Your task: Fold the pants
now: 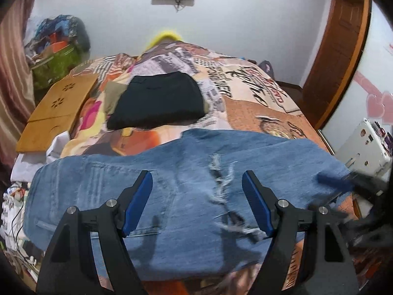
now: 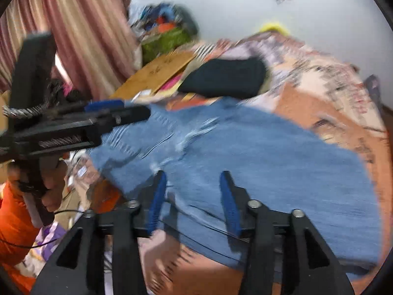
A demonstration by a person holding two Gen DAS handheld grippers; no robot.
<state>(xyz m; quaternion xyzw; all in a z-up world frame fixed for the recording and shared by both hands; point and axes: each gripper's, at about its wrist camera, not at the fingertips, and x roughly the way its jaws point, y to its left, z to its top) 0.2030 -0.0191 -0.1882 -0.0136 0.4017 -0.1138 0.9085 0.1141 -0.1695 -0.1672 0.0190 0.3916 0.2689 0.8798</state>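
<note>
The blue jeans [image 1: 186,196] lie spread flat across the bed [image 1: 282,120], ripped patch up, in front of a folded black garment [image 1: 159,103]. Both the left claw [image 1: 197,204] and right claw [image 2: 194,204] hover above the denim, fingers apart, gripping nothing.

The jeans [image 1: 172,191] cover the near part of the bed [image 1: 258,113]. Beyond them, a folded black garment [image 1: 159,103] occupies the bed's middle, and a wooden board [image 1: 56,108] lies along the left edge. Bare bedspread to the right of the black garment offers open passage. The left gripper [image 2: 118,109] reaches in over the jeans' left end, obstructing that side.
</note>
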